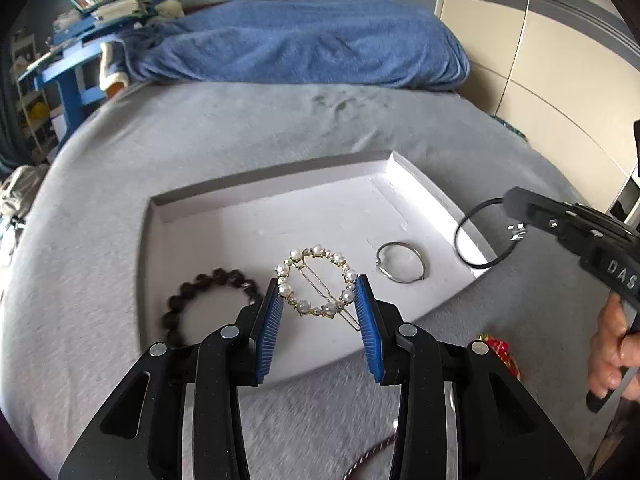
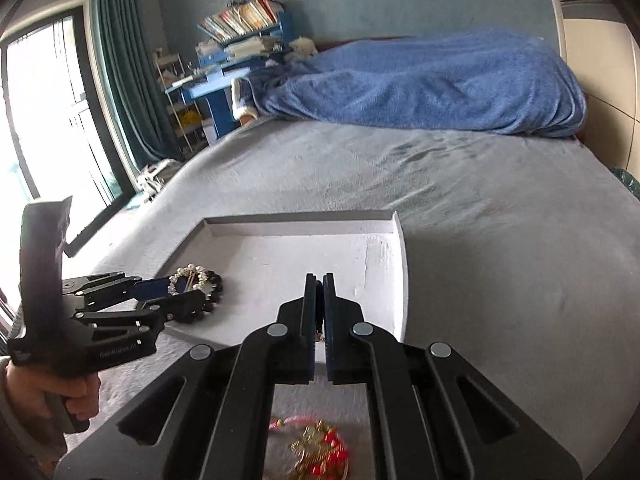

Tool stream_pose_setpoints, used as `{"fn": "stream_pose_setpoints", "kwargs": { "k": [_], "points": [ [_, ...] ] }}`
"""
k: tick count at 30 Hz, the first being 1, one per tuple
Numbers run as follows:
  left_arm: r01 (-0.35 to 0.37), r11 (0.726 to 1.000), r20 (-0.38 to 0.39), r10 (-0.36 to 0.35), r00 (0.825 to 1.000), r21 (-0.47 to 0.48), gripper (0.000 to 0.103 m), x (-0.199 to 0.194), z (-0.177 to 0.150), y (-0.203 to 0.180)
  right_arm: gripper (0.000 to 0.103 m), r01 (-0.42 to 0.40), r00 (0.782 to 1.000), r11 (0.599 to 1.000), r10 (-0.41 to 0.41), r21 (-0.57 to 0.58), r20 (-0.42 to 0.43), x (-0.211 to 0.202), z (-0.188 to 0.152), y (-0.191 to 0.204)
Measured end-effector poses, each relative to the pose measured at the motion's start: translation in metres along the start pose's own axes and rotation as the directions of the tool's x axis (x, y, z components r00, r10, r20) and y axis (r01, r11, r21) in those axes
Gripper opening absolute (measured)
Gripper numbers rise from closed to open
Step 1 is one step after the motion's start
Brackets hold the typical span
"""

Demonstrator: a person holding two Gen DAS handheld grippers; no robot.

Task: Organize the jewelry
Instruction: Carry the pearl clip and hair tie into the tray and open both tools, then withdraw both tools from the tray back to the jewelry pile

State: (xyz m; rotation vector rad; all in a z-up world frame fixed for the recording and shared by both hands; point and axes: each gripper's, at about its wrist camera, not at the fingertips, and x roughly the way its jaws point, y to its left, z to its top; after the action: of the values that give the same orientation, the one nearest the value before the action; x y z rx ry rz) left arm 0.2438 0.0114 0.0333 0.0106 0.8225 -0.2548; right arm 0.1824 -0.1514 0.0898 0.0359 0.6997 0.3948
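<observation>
**Pearl clip and black hoop held over the white tray**

The left gripper (image 1: 320, 300) clamps its blue ribbed pads (image 1: 270, 320) on a round gold hair clip ringed with pearls (image 1: 316, 280), held above the shallow white foam tray (image 1: 256, 216). Under it in the tray lies a dark brown beaded bracelet (image 1: 200, 304); a thin silver hoop (image 1: 400, 266) lies further right. The right gripper (image 2: 319, 304), jaws pressed nearly together, pinches a thin black cord hoop with a small metal charm (image 1: 478, 236) at the tray's right edge. A red and gold ornament (image 2: 320, 452) lies on the grey bedspread (image 2: 480, 200) outside the tray.
</observation>
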Motion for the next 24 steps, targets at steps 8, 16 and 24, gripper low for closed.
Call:
{"fn": "stream_pose_setpoints", "kwargs": {
  "k": [8, 16, 24],
  "points": [
    [-0.015, 0.999, -0.079, 0.018, 0.997, 0.035, 0.038, 0.041, -0.002, -0.006, 0.003, 0.037, 0.995, 0.999, -0.037, 0.006, -0.091, 0.041, -0.013, -0.01],
    [-0.042, 0.998, -0.078, 0.045, 0.996, 0.047, 0.057, 0.043, -0.009, -0.009, 0.003, 0.054, 0.992, 0.997, -0.06, -0.055, -0.11, 0.048, -0.024, -0.006],
    [-0.037, 0.997, -0.001, 0.037, 0.999, 0.064, 0.079, 0.02, -0.014, -0.017, 0.047, 0.066, 0.997, 0.996, -0.069, -0.063, -0.043, 0.024, -0.031, -0.01]
  ]
}}
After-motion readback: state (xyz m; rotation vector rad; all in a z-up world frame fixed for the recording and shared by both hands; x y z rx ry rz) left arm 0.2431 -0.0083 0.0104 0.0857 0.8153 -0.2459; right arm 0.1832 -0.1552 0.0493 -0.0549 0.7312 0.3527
